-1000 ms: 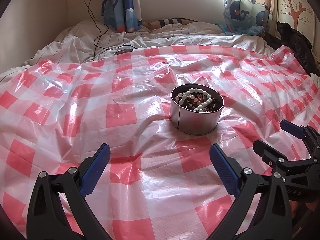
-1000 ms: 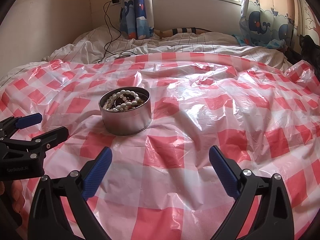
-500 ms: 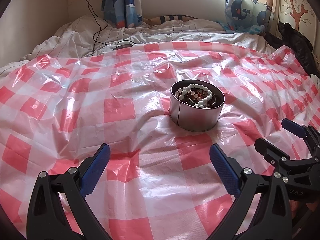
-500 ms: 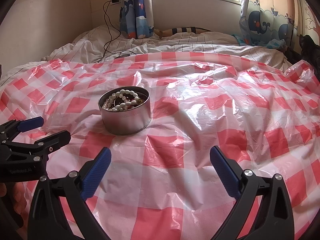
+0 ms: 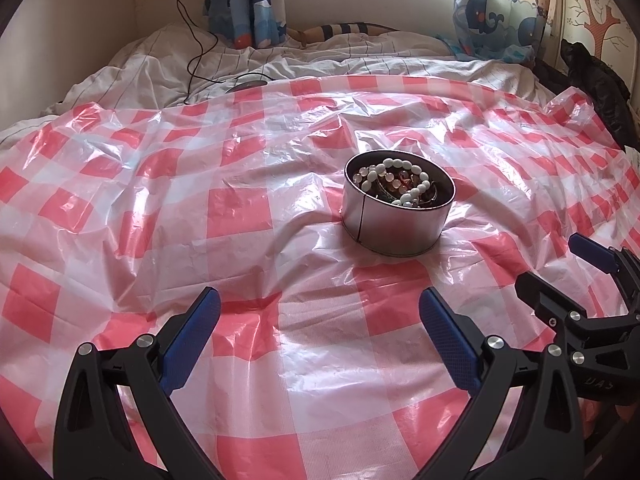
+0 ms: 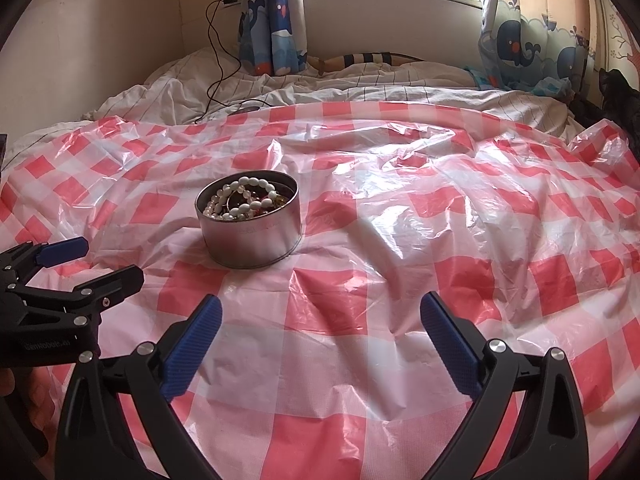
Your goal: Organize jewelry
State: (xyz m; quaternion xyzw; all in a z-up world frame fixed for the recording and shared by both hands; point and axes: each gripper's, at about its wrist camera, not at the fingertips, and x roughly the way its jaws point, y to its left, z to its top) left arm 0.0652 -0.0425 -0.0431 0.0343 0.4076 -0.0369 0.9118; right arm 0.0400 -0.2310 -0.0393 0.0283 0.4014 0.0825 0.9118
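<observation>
A round silver tin (image 5: 394,226) (image 6: 250,240) stands on a red-and-white checked plastic sheet (image 5: 240,216) (image 6: 440,240). Inside it lie white bead bracelets (image 5: 394,180) (image 6: 240,196) and some darker, reddish beads. My left gripper (image 5: 320,332) is open, a short way in front of the tin and slightly to its left, with nothing between its fingers. My right gripper (image 6: 320,332) is open too, in front of the tin and to its right, and holds nothing. Each gripper shows at the edge of the other's view: the right gripper (image 5: 560,268) and the left gripper (image 6: 96,258).
The sheet covers a bed with rumpled white striped bedding (image 5: 320,60) at the far end. A black charger cable (image 5: 196,52) runs down from the wall onto the bedding. Whale-print curtains (image 6: 276,20) hang at the window, and dark clothing (image 5: 596,84) lies at the far right.
Both grippers have drawn back and sunk a little, so the tin sits slightly higher in each view. Their jaws stayed open, and the tin has not moved.
</observation>
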